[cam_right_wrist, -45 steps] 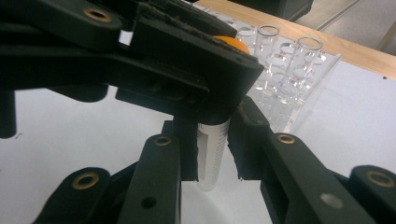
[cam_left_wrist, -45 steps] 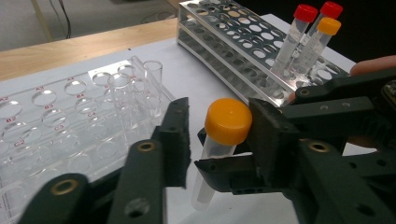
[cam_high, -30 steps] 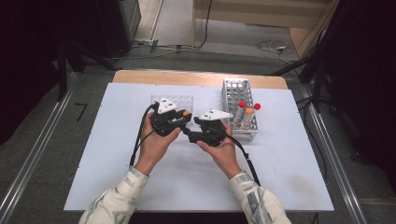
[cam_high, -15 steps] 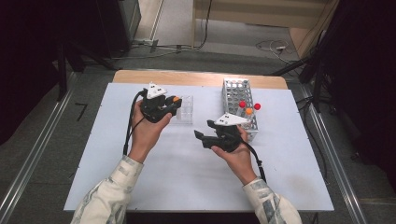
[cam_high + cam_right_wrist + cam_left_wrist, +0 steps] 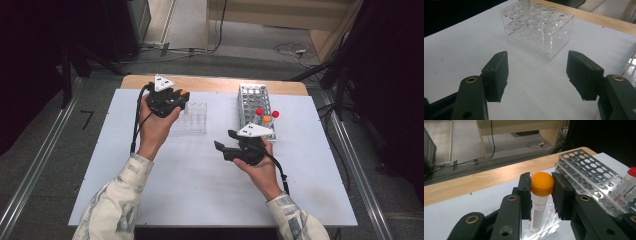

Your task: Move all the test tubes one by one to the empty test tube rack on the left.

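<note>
My left gripper (image 5: 181, 98) is shut on the orange cap of a clear tube (image 5: 541, 185). The tube hangs upright over the far left part of the clear plastic rack (image 5: 193, 120). In the left gripper view its lower end reaches the clear rack (image 5: 550, 226); I cannot tell if it sits in a well. My right gripper (image 5: 224, 140) is held above the table in front of the metal rack (image 5: 254, 97). Its jaws have just been opening, and in its own view the right gripper (image 5: 537, 72) has nothing between the pads.
The metal rack holds two red-capped tubes (image 5: 259, 112) and one orange-capped tube (image 5: 266, 119) at its near end. A wooden strip (image 5: 215, 84) runs along the table's far edge. Bare white tabletop (image 5: 200, 180) lies between the forearms.
The two grippers were close together at the table's middle. The left one has moved up and left with the tube to the clear rack; the right one has drawn away to the right.
</note>
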